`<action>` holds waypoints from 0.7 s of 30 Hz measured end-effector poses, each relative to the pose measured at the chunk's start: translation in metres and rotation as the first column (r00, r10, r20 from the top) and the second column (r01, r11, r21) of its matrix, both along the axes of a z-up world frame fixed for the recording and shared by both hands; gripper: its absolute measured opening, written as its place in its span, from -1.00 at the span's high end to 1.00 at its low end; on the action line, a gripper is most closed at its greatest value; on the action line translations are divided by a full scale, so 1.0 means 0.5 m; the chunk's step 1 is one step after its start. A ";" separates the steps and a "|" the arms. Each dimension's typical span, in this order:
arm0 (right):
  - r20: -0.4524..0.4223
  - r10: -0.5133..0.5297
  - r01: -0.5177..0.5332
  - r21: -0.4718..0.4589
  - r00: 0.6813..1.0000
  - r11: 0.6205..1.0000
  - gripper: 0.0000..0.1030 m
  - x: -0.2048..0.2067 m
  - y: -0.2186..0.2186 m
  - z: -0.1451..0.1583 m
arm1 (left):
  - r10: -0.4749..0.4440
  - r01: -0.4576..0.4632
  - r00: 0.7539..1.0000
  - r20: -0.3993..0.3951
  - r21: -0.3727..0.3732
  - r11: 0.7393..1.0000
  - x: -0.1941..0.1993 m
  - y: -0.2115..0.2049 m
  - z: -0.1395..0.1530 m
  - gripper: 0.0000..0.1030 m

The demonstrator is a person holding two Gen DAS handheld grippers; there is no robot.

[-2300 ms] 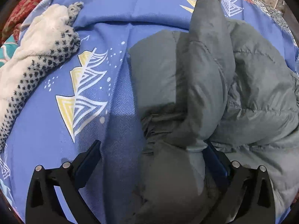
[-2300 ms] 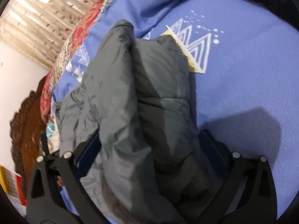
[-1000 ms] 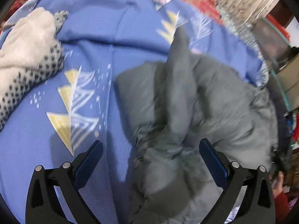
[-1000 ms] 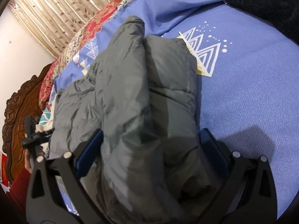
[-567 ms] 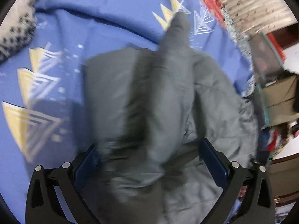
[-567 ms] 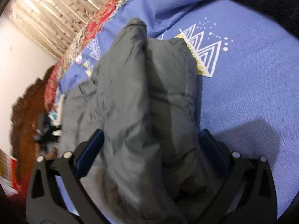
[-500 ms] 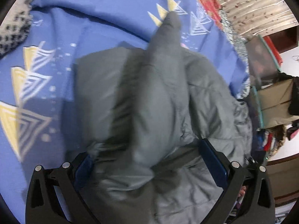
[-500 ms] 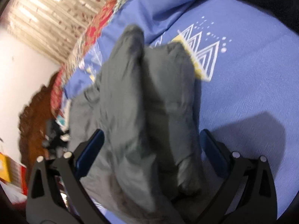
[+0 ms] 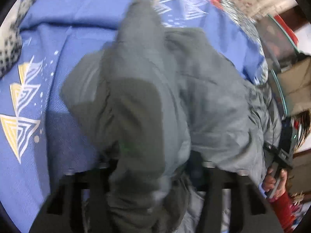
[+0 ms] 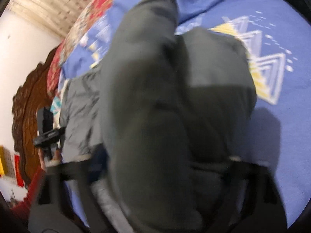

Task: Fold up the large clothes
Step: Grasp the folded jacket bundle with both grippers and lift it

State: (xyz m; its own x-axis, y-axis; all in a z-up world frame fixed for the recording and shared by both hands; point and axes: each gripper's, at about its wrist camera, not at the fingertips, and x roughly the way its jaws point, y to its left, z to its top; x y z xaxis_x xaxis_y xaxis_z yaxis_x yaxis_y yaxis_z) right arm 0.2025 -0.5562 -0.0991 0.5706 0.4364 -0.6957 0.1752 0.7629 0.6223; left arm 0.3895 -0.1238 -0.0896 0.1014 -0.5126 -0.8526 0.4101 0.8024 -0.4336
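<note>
A grey puffer jacket (image 9: 204,101) lies bunched on a blue patterned bedsheet (image 9: 38,38). My left gripper (image 9: 153,167) is closing on a thick fold of the jacket, which fills the gap between its blurred jaws. In the right wrist view the same jacket (image 10: 155,97) bulges up between the jaws of my right gripper (image 10: 161,161), which is also closing on a fold. The fingertips of both are hidden by fabric. The other gripper shows at the jacket's far edge in each view (image 9: 278,155) (image 10: 48,132).
A white garment with black dots (image 9: 9,38) lies at the far left on the sheet (image 10: 281,136). A carved wooden headboard (image 10: 29,97) and a red floral quilt (image 10: 83,23) edge the bed. A box and clutter (image 9: 295,81) stand beyond the bed's right side.
Both grippers have gone from wide open to narrowed around folds of the jacket. Both views are motion-blurred and the jacket now sits nearer the cameras.
</note>
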 end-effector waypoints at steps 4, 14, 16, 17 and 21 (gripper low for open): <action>0.051 0.075 -0.074 -0.019 0.996 0.997 0.52 -0.014 0.079 0.052 | -0.052 0.053 0.998 0.026 -0.057 0.997 -0.058 -0.013 0.049 0.08; 0.212 0.249 -0.248 -0.035 0.945 0.968 0.60 -0.150 0.317 0.192 | 0.017 0.027 0.988 0.150 -0.284 0.958 -0.296 0.184 0.189 0.12; 0.224 0.280 -0.283 -0.018 0.933 0.959 0.60 -0.170 0.350 0.199 | 0.061 -0.010 0.984 0.165 -0.297 0.955 -0.344 0.248 0.202 0.12; 0.230 0.309 -0.314 -0.016 0.923 0.949 0.60 -0.179 0.387 0.202 | 0.092 -0.037 0.981 0.170 -0.304 0.952 -0.372 0.291 0.208 0.12; 0.233 0.386 -0.390 -0.027 0.893 0.920 0.60 -0.189 0.488 0.190 | 0.204 -0.149 0.962 0.184 -0.275 0.950 -0.447 0.408 0.209 0.12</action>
